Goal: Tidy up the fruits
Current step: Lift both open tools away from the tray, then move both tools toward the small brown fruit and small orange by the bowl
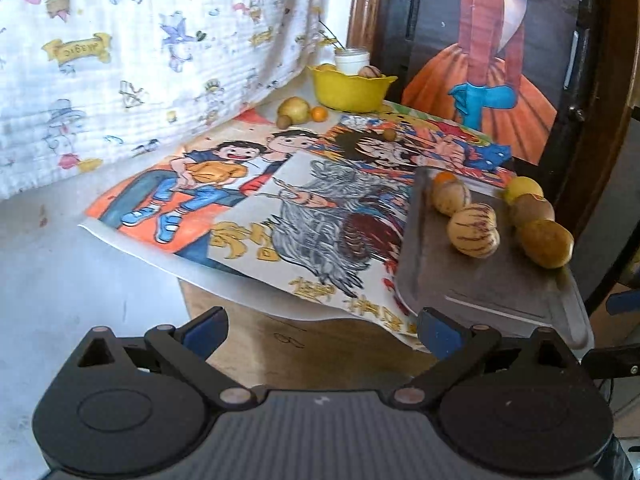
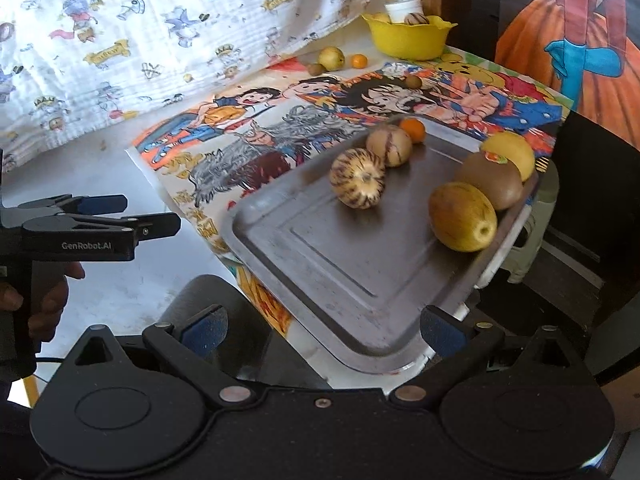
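**Fruit on tray, both tongs empty**

Cartoon-print cloth (image 1: 120, 60) hangs behind the desk (image 1: 60, 260); colourful drawn posters (image 1: 248, 200) cover the desk top; painted board of an orange skirt (image 1: 480, 80) stands at the back right.

Metal tray (image 2: 340, 272) sits at the near right, partly over the posters; on it: two striped melons (image 2: 357, 179) touching each other, small orange (image 2: 413, 129) just behind them; along the far rim a yellow-green fruit (image 2: 462, 216), a brown kiwi (image 2: 494, 180) with a sticker, a yellow fruit (image 2: 510, 152), all three touching in a row.

Yellow bowl (image 1: 350, 88) at the back of the desk; some fruit and a white jar (image 1: 352, 58) inside it; beside the bowl a pear (image 1: 295, 110), a small brown fruit (image 1: 284, 121) against it, a tiny orange (image 1: 319, 114) near; one more small brown fruit (image 1: 389, 134) alone on the posters.

Left tongs (image 1: 320, 332) spread wide, nothing between them, hovering at the desk's near edge; right tongs (image 2: 324, 328) spread too, empty, over the tray's near corner; a hand (image 2: 44, 300) grips the left tool's handle in the right wrist view.
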